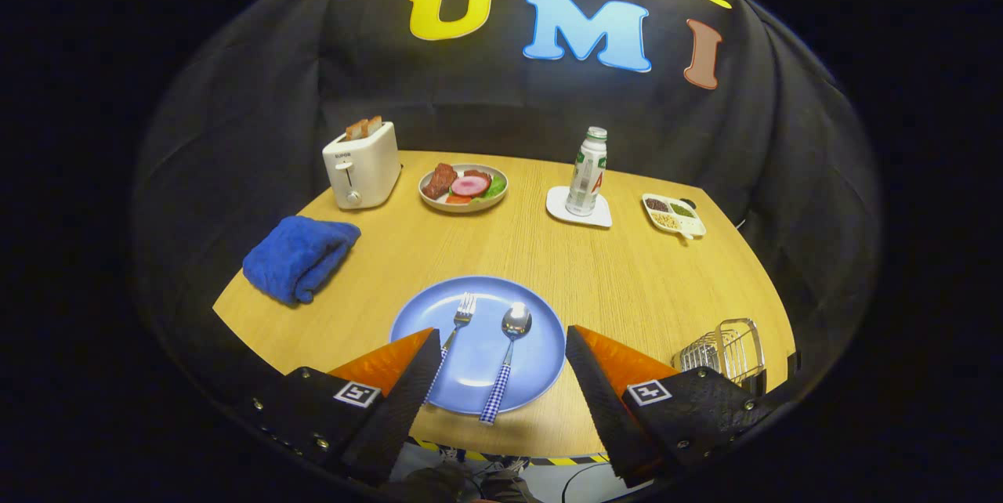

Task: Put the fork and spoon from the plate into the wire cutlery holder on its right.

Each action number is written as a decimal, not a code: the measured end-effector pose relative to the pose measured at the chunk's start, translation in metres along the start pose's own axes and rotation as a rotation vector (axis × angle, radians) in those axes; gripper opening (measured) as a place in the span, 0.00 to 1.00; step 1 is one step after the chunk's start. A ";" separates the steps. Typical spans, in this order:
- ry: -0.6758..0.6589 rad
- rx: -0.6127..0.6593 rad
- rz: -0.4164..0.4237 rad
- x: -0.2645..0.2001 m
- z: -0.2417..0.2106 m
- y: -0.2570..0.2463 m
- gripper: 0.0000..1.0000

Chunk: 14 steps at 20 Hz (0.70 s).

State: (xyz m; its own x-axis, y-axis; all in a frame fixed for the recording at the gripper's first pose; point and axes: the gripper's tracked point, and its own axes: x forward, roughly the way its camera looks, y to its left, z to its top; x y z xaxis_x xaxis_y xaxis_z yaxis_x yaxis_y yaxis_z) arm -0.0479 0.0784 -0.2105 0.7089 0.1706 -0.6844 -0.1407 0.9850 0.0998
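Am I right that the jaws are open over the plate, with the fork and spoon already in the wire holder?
Not quite. In the gripper view the fork and spoon lie on the plate, not in the holder. The gripper does have its jaws open.

The toaster [362,166], standing far beyond the fingers at the back left of the table [548,260], carries a short dark brand word on its front, too small to make out with certainty. The bottle [587,172] on the white coaster [578,208], beyond the fingers and slightly right, bears a label with a large red mark resembling a letter A; remaining print illegible.
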 end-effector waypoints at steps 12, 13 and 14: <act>0.323 -0.040 0.058 0.046 -0.068 0.009 0.68; 0.341 -0.043 0.057 0.047 -0.072 0.009 0.68; 0.359 -0.043 0.060 0.049 -0.074 0.010 0.67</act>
State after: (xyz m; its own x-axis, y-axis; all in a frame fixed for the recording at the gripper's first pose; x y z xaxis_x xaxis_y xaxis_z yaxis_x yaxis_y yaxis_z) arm -0.0659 0.0946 -0.2970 0.4121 0.2003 -0.8888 -0.2091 0.9703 0.1217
